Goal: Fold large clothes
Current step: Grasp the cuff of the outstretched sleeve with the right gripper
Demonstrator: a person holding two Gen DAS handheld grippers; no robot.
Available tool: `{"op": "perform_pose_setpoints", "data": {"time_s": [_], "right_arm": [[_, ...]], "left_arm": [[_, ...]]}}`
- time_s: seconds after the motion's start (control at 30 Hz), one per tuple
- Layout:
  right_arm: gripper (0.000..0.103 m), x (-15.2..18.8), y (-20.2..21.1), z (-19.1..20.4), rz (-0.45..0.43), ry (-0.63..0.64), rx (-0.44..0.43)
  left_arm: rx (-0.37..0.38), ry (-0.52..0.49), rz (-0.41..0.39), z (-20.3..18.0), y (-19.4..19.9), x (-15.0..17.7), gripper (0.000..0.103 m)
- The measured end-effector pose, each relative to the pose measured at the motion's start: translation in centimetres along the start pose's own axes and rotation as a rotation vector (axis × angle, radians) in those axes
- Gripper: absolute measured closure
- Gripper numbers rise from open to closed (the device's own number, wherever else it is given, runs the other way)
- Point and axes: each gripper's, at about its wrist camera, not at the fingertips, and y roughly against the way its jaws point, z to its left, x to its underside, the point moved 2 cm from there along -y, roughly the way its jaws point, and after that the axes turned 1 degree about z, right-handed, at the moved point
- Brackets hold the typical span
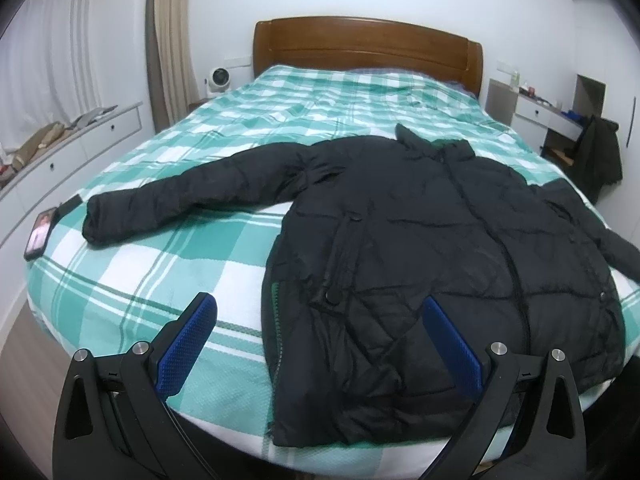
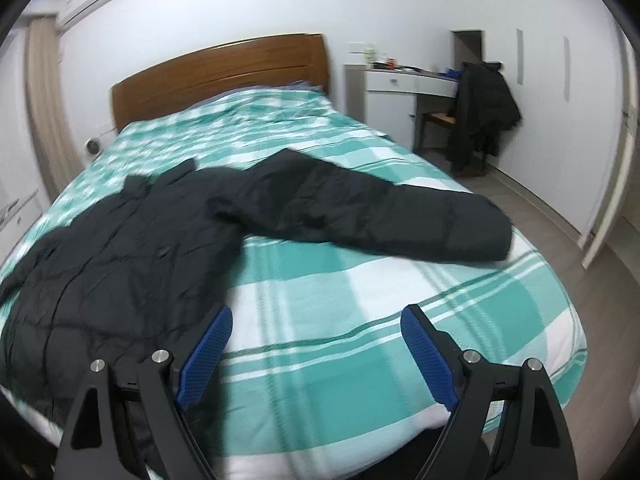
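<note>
A black puffer jacket lies flat and front up on the green-and-white checked bed, collar toward the headboard. One sleeve stretches out to the left in the left wrist view. The other sleeve reaches right toward the bed's edge in the right wrist view, where the jacket's body fills the left. My left gripper is open above the jacket's lower left hem, holding nothing. My right gripper is open over bare bedding just right of the jacket's body, also holding nothing.
A phone lies at the bed's left corner. White drawers run along the left wall. A wooden headboard is at the far end. A chair draped with a dark coat stands by a white desk, with bare floor right of the bed.
</note>
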Motion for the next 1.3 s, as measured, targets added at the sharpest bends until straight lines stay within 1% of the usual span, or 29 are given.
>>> {"op": "perform_pose_setpoints", "data": {"time_s": [0.13,0.33,0.5,0.63,0.7,0.83,0.93,1.0,1.07,1.13,1.23,1.27,1.3], "right_arm": [[0.015,0.0,-0.9,-3.4,0.035,-0.122,0.023],[0.015,1.3,-1.9,-5.9,0.072,-0.223,0.041],[0.015,2.0,-2.4,-7.5,0.100,-0.305,0.035],[0.015,1.8,-2.5,-8.2,0.096,-0.333,0.044],[0.015,1.5,-2.6,-8.9,0.086,-0.367,0.039],[0.015,1.1,-2.8,-10.9,0.060,-0.488,0.011],[0.015,1.0,-3.4,-12.6,0.064,-0.570,-0.024],[0.015,0.7,-4.3,-13.8,0.059,-0.625,-0.059],[0.015,0.2,-6.1,-15.2,0.068,-0.686,-0.109],[0.015,-0.5,-8.1,-16.6,0.066,-0.748,-0.134],[0.015,-1.5,-11.2,-18.4,0.057,-0.827,-0.150],[0.015,-1.9,-12.8,-19.3,0.060,-0.871,-0.163],[0.016,-2.0,-13.8,-19.8,0.067,-0.902,-0.157]], "left_arm": [[0.002,0.007,0.008,0.0,-0.2,0.2,0.001],[-0.002,-0.016,0.005,-0.4,-0.2,0.1,0.001],[-0.002,-0.012,0.007,-0.4,-0.2,0.1,0.001],[-0.005,-0.011,0.006,-0.4,-0.2,0.1,0.001],[-0.002,-0.005,0.001,-0.2,-0.2,0.1,0.001],[0.003,0.015,0.016,0.1,-0.7,0.2,0.001],[0.010,0.022,0.024,0.0,-0.8,0.2,0.001],[0.010,0.016,0.023,-0.2,-0.7,0.2,0.001],[0.012,0.005,0.022,-0.6,-0.6,0.1,0.001],[0.012,-0.010,0.021,-0.9,-0.5,0.0,0.001],[0.007,-0.024,0.013,-1.3,-0.2,-0.2,0.001],[0.005,-0.025,0.011,-1.3,-0.2,-0.3,0.001],[0.003,-0.026,0.010,-1.4,-0.1,-0.3,0.001]]}}
